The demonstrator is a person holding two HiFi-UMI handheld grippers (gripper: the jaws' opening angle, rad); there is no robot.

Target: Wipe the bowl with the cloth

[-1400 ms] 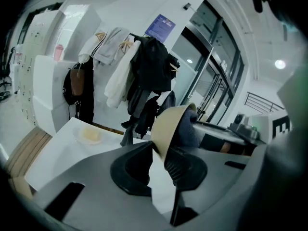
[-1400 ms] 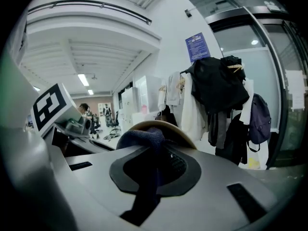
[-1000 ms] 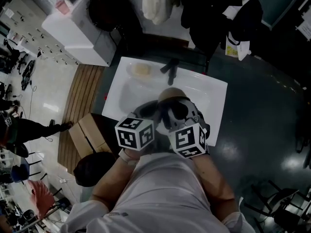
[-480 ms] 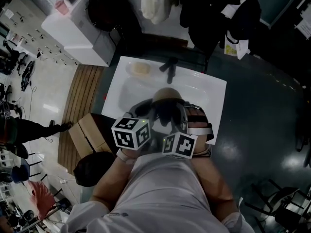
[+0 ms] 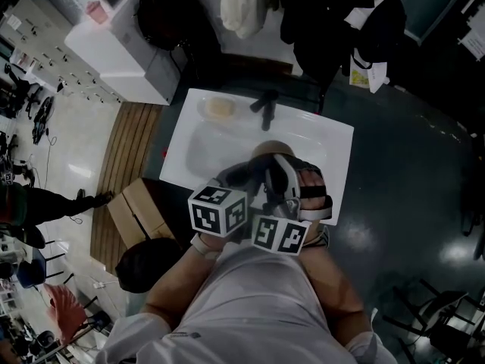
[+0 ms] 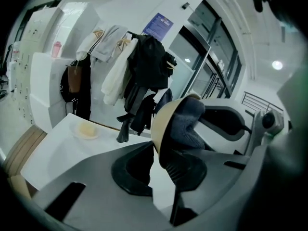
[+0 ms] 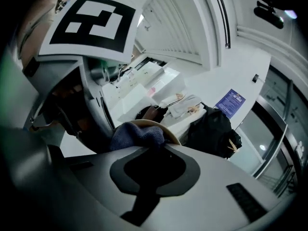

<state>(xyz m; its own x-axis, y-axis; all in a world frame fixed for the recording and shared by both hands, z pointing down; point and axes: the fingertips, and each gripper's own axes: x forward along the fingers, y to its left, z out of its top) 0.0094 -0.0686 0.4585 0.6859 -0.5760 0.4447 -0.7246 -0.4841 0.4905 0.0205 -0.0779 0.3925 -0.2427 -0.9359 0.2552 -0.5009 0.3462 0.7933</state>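
We clamp our left gripper [image 6: 158,165] on the bowl's [image 6: 161,121] rim, tipping it above the sink [image 5: 337,139] so its inside faces our right gripper [image 7: 144,153], closed on the cloth [image 7: 137,134] pressed inside for wiping

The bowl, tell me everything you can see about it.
The bowl is tan, smooth and round; its material is unclear. It is held tipped on its side above the white sink, its rim pinched by the left gripper. The right gripper presses a blue-grey cloth into its hollow.
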